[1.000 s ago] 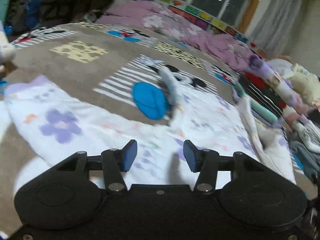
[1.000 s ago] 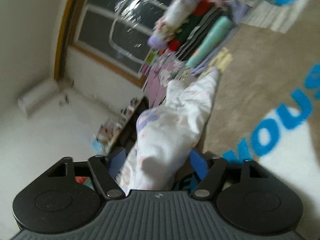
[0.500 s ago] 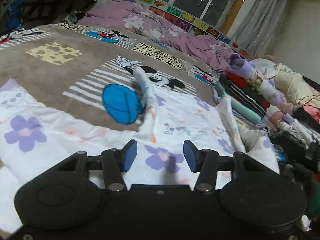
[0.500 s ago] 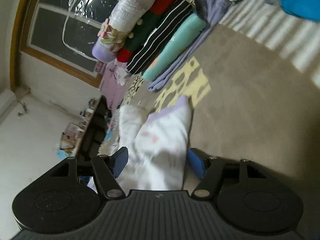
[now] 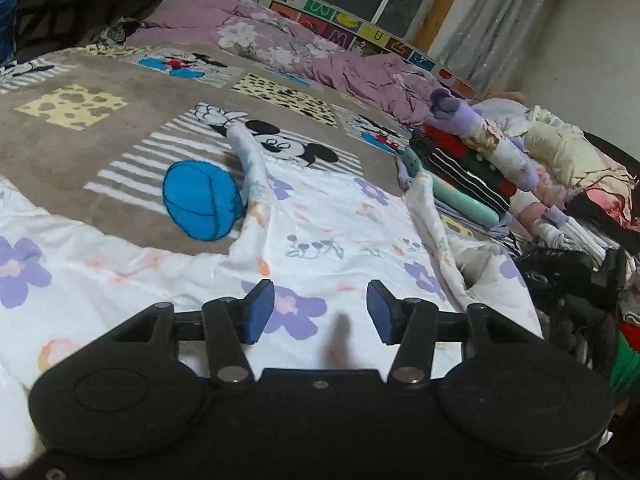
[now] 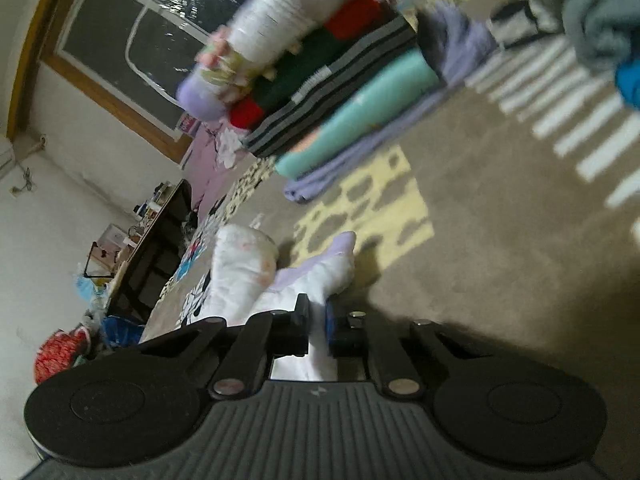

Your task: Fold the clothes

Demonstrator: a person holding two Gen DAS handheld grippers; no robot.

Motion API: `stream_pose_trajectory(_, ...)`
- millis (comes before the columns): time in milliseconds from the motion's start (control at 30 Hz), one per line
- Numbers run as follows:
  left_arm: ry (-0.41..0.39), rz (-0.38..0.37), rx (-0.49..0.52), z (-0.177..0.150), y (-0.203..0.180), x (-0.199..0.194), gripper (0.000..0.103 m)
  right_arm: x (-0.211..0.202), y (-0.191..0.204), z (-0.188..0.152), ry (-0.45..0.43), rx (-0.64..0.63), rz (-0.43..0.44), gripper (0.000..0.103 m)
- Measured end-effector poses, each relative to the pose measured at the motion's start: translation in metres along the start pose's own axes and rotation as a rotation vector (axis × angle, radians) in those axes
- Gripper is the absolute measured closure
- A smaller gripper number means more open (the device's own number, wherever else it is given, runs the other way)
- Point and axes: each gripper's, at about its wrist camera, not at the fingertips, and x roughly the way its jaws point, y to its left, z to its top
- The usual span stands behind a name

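Observation:
A white garment with purple flowers [image 5: 320, 240] lies spread on the brown cartoon rug [image 5: 80, 152]; one sleeve stretches toward the far side. My left gripper [image 5: 320, 310] is open and empty, hovering just above the garment's near part. In the right wrist view, tilted sideways, my right gripper [image 6: 316, 330] is shut on a fold of the same white garment [image 6: 248, 272], with its purple cuff [image 6: 340, 246] sticking out past the fingers onto the rug.
A stack of folded clothes [image 5: 472, 168] stands at the right of the rug, also in the right wrist view [image 6: 320, 80]. Purple bedding [image 5: 300, 48] lies along the window. A loose clothes pile [image 5: 580, 248] is far right. A dark table [image 5: 60, 4] stands at the back left.
My right gripper has closed on the garment's fold; it was open around it before. The left wrist view has shifted slightly right across the garment, with its jaws still open.

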Motion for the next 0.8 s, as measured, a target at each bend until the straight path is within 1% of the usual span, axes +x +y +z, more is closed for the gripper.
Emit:
stream_pose_trajectory(133, -0.014, -0.008, 0.012, 0.002, -0.005, -0.006, 0.053, -0.034, 0.008, 0.004, -0.097, 0.011, 0.012, 0.094)
stream_pose_trajectory(300, -0.032, -0.005, 0.032, 0.003, -0.013, -0.013, 0.053, -0.086, 0.006, 0.006, -0.208, 0.035, 0.010, 0.094)
stream_pose_trajectory(433, -0.029, -0.005, 0.069, 0.000, -0.022, -0.013, 0.053, -0.128, -0.004, -0.004, -0.292, 0.063, -0.005, 0.094)
stream_pose_trajectory(500, -0.023, -0.007, 0.092, -0.002, -0.027, -0.012, 0.053, -0.145, -0.012, -0.010, -0.326, 0.075, -0.029, 0.094)
stream_pose_trajectory(633, -0.006, -0.039, 0.168, -0.009, -0.042, -0.012, 0.053, -0.171, -0.033, -0.025, -0.379, 0.129, -0.081, 0.094)
stream_pose_trajectory(800, 0.001, -0.086, 0.301, -0.019, -0.065, -0.015, 0.053, -0.184, -0.055, -0.041, -0.403, 0.178, -0.139, 0.095)
